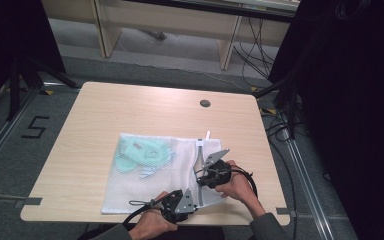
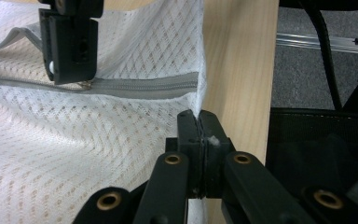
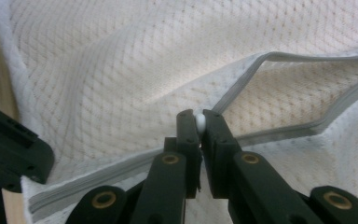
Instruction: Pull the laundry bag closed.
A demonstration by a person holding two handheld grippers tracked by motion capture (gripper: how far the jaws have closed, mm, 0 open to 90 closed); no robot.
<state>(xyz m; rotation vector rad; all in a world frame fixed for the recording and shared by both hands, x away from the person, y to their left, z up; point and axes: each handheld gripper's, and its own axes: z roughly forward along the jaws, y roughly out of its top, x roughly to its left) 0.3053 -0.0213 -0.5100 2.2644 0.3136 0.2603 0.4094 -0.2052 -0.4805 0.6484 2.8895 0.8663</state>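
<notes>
A white mesh laundry bag (image 1: 155, 170) is laid flat at the centre of the bench (image 1: 95, 115), with pale green items inside at its left. The bag's lower right corner is pinched in the closed left claw (image 2: 199, 122). The white zipper pull (image 3: 199, 122) is gripped by the closed right claw (image 3: 199, 119). The grey zipper (image 2: 140, 87) is seen running from the pinned corner toward the right claw; beyond the pull, toward the upper right, the two tapes are parted.

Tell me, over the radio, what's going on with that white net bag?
Left gripper shut on mesh bag corner. Right gripper shut on white zipper pull, zipper partly closed. Green items inside. Nothing in the way.
</notes>
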